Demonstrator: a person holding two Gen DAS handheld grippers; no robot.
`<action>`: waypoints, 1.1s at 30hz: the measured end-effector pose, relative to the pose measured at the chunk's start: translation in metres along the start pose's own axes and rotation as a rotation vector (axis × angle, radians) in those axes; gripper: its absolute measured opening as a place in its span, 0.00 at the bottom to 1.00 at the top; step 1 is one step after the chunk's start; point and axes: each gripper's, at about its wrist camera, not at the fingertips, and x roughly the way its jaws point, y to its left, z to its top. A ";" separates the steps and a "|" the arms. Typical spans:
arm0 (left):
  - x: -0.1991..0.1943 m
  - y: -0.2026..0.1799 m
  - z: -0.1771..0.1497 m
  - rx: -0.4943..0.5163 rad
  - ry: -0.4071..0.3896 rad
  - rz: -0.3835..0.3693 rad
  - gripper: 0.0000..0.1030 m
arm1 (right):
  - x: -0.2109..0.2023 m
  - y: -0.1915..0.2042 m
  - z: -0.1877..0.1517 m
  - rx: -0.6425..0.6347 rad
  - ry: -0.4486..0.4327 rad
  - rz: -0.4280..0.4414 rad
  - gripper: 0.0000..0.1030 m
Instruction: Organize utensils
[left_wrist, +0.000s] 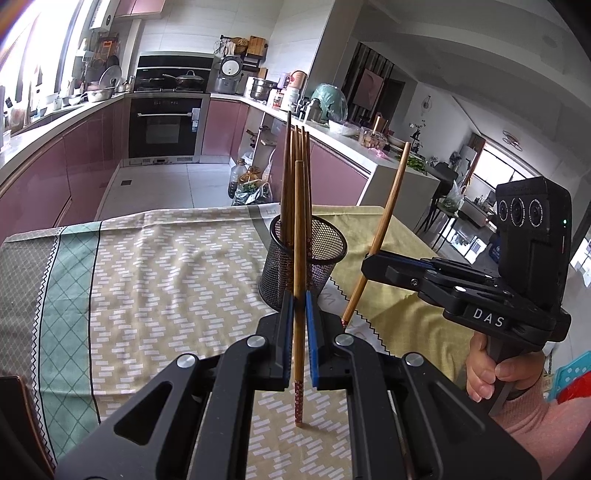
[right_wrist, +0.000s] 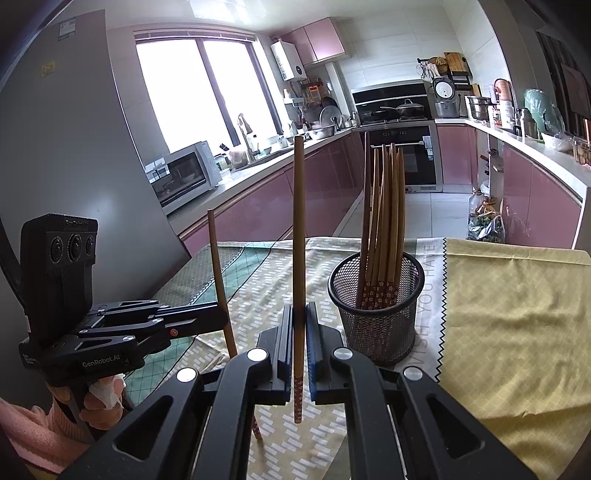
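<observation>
Nearest to me, my left gripper (left_wrist: 299, 339) has its jaws pinched on one chopstick (left_wrist: 300, 258), which stands almost upright between the blue pads, patterned end down and just above the cloth on the worktop (left_wrist: 166, 266). My right gripper (right_wrist: 299, 343) does the same with a second chopstick (right_wrist: 299, 240), also upright, its patterned end hanging clear of the cloth. From the left wrist view that second stick leans a little as it sits in the right jaws.

Just beyond the jaws stands the black mesh cup (right_wrist: 376, 317), on the cloth between the two grippers. A bundle of chopsticks (right_wrist: 384, 221) already stands in it, patterned ends down, leaning to one side.

I judge the job nearly finished: I see no loose chopsticks lying on the cloth, so the two I hold look like the last, and both are not yet in the cup.

Both my hands hold their grippers low and tilted slightly downward toward the cup, side by side, the left hand (right_wrist: 99, 395) gripping its handle at the worktop's edge, the right hand (left_wrist: 491, 373) likewise.
</observation>
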 end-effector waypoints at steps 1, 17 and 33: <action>-0.001 0.000 0.000 0.001 -0.002 0.000 0.07 | 0.000 0.000 0.000 0.000 0.000 0.000 0.06; -0.016 0.001 0.001 -0.002 -0.032 -0.013 0.07 | 0.000 -0.001 0.000 -0.003 -0.004 0.001 0.06; -0.017 -0.003 0.004 0.029 -0.050 0.001 0.07 | -0.004 0.002 0.002 -0.017 -0.016 -0.006 0.06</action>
